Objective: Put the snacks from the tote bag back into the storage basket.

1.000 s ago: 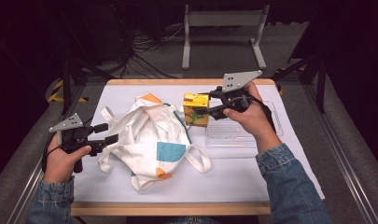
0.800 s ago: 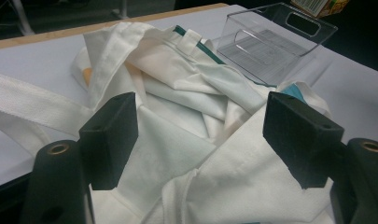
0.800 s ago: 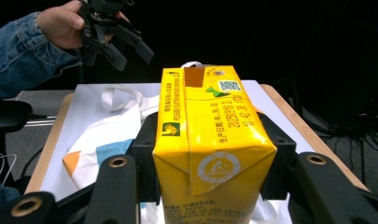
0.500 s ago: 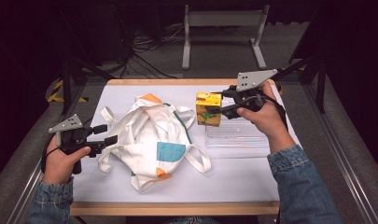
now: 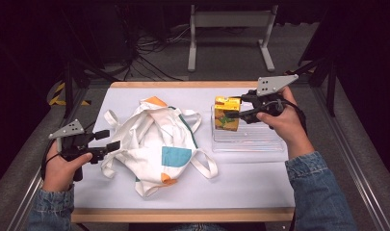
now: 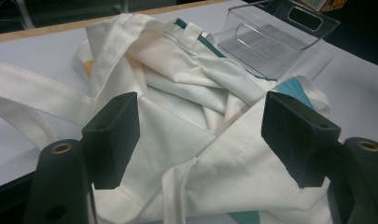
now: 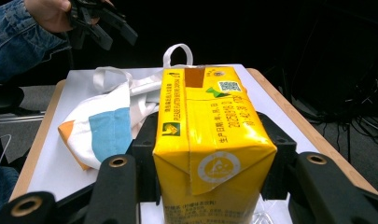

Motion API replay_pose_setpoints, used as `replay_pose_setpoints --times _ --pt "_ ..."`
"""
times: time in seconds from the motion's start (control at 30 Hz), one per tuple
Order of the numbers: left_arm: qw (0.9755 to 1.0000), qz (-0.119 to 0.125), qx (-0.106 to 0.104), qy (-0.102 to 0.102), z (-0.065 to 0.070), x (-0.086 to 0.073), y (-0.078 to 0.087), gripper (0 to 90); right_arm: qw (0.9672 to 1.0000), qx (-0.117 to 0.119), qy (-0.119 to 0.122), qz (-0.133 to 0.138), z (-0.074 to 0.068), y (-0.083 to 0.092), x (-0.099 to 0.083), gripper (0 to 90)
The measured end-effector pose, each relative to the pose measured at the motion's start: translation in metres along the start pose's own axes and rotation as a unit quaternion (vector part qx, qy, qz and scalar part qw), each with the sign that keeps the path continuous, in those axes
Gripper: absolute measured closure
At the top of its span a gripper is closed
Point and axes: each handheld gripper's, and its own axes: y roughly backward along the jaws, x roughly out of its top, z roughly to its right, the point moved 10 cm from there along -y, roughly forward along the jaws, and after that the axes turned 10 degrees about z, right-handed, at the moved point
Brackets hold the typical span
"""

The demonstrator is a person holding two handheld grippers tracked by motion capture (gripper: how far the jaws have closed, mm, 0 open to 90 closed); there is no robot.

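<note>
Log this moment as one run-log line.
right tongs: shut on juice carton, over clear bin | left tongs: open at cloth bag

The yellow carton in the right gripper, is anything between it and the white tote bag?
Nothing visible: the yellow carton, clamped in the right gripper, has only bare table between it and the tote bag.

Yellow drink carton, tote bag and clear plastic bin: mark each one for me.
Yellow drink carton [image 7: 210,140], right gripper view, on its glossy top face.
Tote bag [image 5: 156,139], high view, on the white cloth above the blue patch.
Clear plastic bin [image 5: 250,143], high view, on its near wall.
</note>
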Motion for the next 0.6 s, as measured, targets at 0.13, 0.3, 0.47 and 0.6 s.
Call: replay_pose_setpoints --times 0.13,0.3,0.47,0.6 --pt "1.0 0.003 0.006 -0.002 0.0 -0.001 0.004 28.3 1.0 0.0 -0.003 -0.004 0.003 0.003 -0.009 51.6" --pt "1.0 0.002 0.008 -0.001 0.0 -0.003 0.007 28.4 1.0 -0.002 0.001 -0.007 0.004 0.005 -0.021 51.6" --pt "0.9999 0.001 0.012 -0.001 0.0 -0.005 0.009 28.4 1.0 -0.003 0.002 -0.008 0.005 0.006 -0.029 51.6" --pt "0.9999 0.0 0.016 0.002 0.0 -0.007 0.013 28.4 1.0 0.0 -0.001 -0.006 0.003 0.006 -0.039 51.6"
